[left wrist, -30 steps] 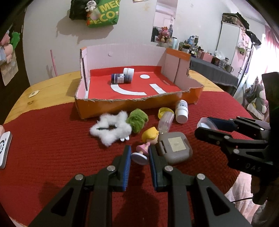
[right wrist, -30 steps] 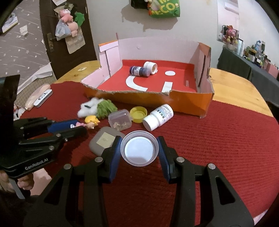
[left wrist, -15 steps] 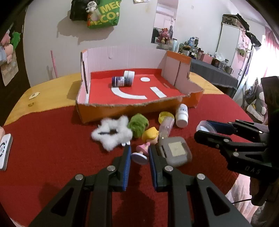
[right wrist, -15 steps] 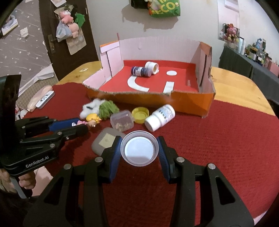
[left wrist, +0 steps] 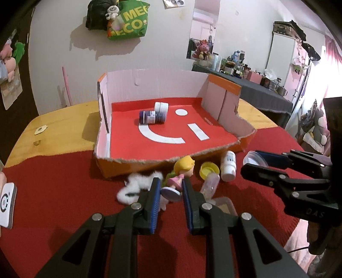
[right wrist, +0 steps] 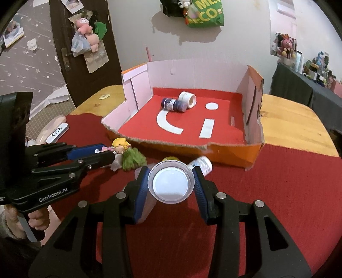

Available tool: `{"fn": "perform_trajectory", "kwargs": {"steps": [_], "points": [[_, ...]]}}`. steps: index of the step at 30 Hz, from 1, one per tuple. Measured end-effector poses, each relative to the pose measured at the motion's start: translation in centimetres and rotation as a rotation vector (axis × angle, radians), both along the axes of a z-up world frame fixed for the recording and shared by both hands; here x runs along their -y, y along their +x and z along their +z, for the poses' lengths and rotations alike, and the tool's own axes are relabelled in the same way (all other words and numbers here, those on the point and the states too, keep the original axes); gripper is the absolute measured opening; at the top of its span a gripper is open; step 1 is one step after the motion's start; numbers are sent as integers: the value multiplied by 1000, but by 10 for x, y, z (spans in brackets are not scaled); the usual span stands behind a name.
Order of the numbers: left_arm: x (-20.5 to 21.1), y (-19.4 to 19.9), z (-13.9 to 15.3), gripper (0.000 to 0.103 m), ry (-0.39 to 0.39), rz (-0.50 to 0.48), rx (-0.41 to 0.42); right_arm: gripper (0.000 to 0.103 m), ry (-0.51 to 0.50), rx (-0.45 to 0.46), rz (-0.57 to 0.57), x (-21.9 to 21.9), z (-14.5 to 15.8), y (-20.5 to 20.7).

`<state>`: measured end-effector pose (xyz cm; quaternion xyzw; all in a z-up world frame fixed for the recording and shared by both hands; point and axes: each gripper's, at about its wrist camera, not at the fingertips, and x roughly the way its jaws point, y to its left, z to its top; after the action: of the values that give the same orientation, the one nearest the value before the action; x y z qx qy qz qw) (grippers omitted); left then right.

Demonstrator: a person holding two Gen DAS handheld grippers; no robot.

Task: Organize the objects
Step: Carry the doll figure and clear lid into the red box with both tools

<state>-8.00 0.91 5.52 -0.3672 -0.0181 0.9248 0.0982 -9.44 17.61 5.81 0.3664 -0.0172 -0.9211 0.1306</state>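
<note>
A wooden tabletop (left wrist: 59, 132) is partly covered by a red cloth (right wrist: 288, 181), set in a cluttered room with a white wall, a green bag (right wrist: 205, 12) hung on it, and a dark door (right wrist: 81, 53) at left in the right wrist view. One open cardboard box (left wrist: 171, 130) with a red floor stands on the tabletop; inside it lie two items, a dark jar (left wrist: 152, 116) on its side touching a white tape roll (left wrist: 161, 107). The left gripper (left wrist: 170, 192) has its fingers pinching one blonde doll (left wrist: 181, 173) by its pink body, held above the cloth just in front of the box's torn near wall. The right gripper (right wrist: 170, 185) has its fingers clamped on one clear round lid (right wrist: 170, 185), also in front of the box. On the cloth near the box lie one white fluffy toy (left wrist: 139, 186), one green fluffy toy (right wrist: 132, 160), one yellow cap (left wrist: 209, 172), one white bottle (left wrist: 228, 167) and one clear container (left wrist: 210, 185). The green toy is mostly hidden behind the doll in the left wrist view; the yellow cap and the white bottle are partly hidden behind the lid in the right. A grey case (left wrist: 224, 206) is cut off by the left fingers (left wrist: 189, 205).
</note>
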Motion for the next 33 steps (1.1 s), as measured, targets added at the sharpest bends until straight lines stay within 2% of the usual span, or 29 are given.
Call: {"fn": "perform_trajectory", "kwargs": {"steps": [20,33], "points": [[8,-53,8,21,-8,29,19,39,2,7,8,-10,15,-43],[16,-86,2,21,-11,46,60,39,4,54,-3,-17,7,-80]]}}
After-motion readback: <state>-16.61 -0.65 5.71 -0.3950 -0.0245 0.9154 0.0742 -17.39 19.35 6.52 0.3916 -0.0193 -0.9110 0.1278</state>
